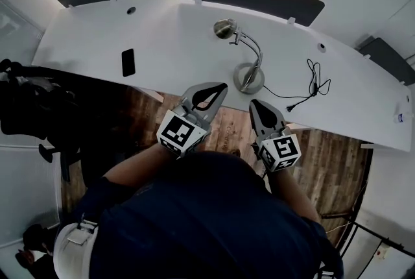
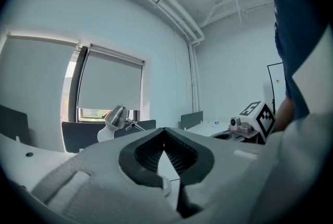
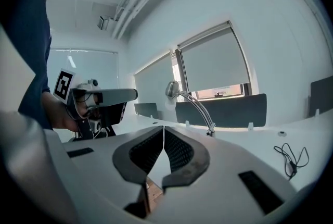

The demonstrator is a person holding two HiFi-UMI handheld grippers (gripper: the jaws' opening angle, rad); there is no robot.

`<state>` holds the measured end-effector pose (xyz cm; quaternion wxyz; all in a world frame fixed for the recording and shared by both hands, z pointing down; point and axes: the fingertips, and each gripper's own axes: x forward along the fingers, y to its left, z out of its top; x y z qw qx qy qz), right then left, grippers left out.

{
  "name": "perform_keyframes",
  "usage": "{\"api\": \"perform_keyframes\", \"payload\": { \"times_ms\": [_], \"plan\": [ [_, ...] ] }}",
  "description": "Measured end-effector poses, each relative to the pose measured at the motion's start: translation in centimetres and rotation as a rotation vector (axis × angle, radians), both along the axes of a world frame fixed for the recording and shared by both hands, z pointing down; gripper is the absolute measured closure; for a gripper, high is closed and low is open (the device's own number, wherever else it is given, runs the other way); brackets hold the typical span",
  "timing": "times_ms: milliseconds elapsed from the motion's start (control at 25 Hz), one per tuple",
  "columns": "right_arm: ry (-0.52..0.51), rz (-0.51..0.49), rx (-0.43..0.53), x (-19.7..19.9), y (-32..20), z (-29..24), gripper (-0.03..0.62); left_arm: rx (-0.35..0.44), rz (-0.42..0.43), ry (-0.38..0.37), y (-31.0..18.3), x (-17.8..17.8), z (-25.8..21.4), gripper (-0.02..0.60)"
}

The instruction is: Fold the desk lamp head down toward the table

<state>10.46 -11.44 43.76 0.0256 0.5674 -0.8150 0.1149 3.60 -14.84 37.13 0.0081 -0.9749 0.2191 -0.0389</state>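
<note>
Surface in front of me: long white curved table (image 1: 175, 37) | right of centre, near my edge: chrome gooseneck desk lamp (image 1: 249, 78) standing on its round base | just right of it: loose black cable (image 1: 313, 93) with plug | left, well apart: flat black rectangular slab (image 1: 128, 62)

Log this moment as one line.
desk lamp: head raised, untouched | left gripper: shut, empty | right gripper: shut, empty | fold: not started

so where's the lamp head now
Head view: the lamp head is over the desk near its far edge, beyond the round base and left of the black cord.
</note>
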Motion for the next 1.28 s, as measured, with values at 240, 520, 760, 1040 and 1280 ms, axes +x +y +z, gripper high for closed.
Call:
{"api": "perform_keyframes", "payload": {
  "times_ms": [240,520,760,1040,1280],
  "plan": [
    [0.031,0.029,-0.023,2.7,-2.0,2.0,0.582,-0.013,-0.032,-0.016,-2.3,2.0,0.5,0.575],
    [0.066,0.031,-0.063,4.3,-4.2,4.5,0.571,0.021,-0.063,-0.064,-4.3,3.3,0.8,0.575],
    [0.099,0.028,-0.096,5.4,-6.3,6.7,0.508,0.054,-0.096,-0.081,-5.8,4.2,0.5,0.560],
    [0.144,0.040,-0.128,7.2,-8.6,9.4,0.479,0.161,-0.143,-0.167,-7.9,4.6,0.4,0.517],
    [0.172,0.050,-0.137,8.1,-10.5,10.3,0.456,0.253,-0.171,-0.246,-9.5,5.5,0.4,0.501]
  ]
}}
